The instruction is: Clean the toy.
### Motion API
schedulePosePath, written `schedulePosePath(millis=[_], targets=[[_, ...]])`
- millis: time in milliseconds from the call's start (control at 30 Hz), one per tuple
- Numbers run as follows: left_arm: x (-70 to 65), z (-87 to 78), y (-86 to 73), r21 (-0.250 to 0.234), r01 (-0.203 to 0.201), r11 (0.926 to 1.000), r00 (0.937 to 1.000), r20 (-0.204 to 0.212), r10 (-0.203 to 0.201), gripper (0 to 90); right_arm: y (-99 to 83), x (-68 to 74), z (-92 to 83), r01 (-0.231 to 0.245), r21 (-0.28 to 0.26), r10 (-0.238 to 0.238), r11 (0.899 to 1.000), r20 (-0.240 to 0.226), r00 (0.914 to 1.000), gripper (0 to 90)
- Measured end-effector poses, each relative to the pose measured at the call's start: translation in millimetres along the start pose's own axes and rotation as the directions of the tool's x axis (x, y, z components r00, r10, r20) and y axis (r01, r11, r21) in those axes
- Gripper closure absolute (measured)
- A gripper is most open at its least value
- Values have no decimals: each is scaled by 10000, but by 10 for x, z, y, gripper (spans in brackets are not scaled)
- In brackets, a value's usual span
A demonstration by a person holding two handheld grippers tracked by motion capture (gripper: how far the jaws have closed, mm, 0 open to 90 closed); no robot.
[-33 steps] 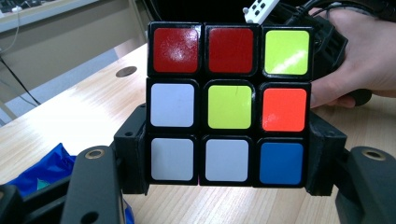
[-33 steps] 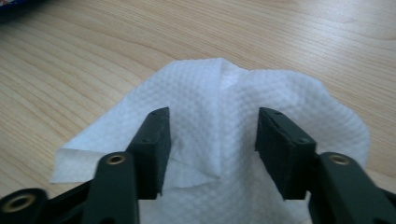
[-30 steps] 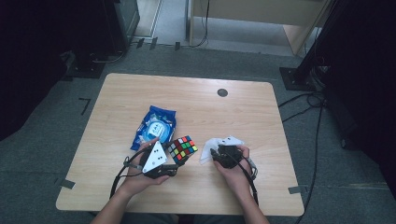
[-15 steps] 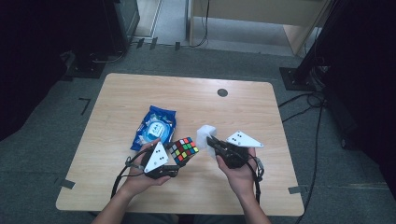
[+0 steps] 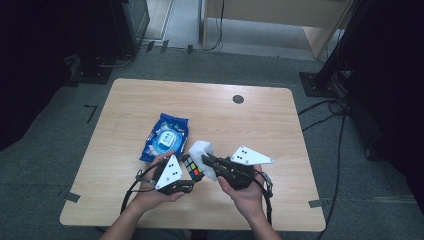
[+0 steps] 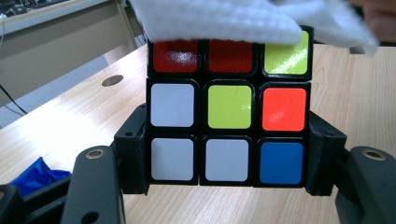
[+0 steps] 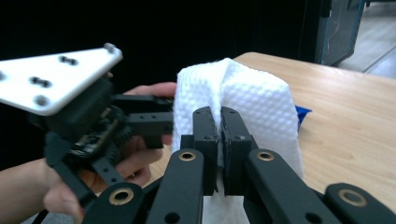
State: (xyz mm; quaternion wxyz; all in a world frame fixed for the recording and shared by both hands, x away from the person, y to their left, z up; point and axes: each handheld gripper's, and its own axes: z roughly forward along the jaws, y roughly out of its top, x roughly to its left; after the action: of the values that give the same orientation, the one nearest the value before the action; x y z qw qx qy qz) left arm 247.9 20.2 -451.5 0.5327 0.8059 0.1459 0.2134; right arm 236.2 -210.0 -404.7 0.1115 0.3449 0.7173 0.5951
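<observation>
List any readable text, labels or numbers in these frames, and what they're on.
None can be read.
Blue wipes pack: its round white label carries print, too small and blurred to read.
Puzzle cube: plain colour stickers, no text.
White wipe: embossed dots, no writing.

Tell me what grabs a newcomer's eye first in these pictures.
The scrambled puzzle cube, clamped in the left gripper near the table's front edge. Next, the white wipe pinched in the right gripper, draped over the cube's top. Behind them lies a blue wipes pack.
</observation>
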Motion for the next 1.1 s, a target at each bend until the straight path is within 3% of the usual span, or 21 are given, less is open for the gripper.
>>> schedulePosePath(millis=[133,233,333,467,600,733,800,900,1100], targets=[[-1,-17,10,-105,-20,9999,10000,-2,20,338,-34,-104,2,-115,166,103,9998,698,9975,878],[10,-29,14,-134,2,9999,10000,-39,-2,338,-85,-221,5,-95,498,23,9987,1438,9896,877],[44,-43,22,-196,153,9997,9998,-152,-156,338,-142,-332,0,-372,817,198,9960,2042,9787,877],[104,-45,-10,-62,499,9987,9982,-327,-501,338,-71,-316,-91,-551,284,494,9981,1730,9837,877],[110,-29,-19,-49,688,9976,9972,-282,-689,338,62,-106,-146,-319,-385,335,9988,425,9985,877],[65,-19,4,-63,509,9987,9984,-261,-511,338,105,47,-105,-229,-433,212,9988,-410,9989,877],[53,-26,18,-67,416,9991,9988,-260,-417,338,64,46,-54,-133,-235,126,9996,-299,9995,877],[46,-38,23,-40,310,9995,9992,-270,-311,338,-17,-43,-12,-519,-123,518,9986,-97,9986,877],[74,-54,15,-148,369,9992,9992,-176,-371,338,-152,-326,35,-1002,496,942,9937,1128,9892,878]])
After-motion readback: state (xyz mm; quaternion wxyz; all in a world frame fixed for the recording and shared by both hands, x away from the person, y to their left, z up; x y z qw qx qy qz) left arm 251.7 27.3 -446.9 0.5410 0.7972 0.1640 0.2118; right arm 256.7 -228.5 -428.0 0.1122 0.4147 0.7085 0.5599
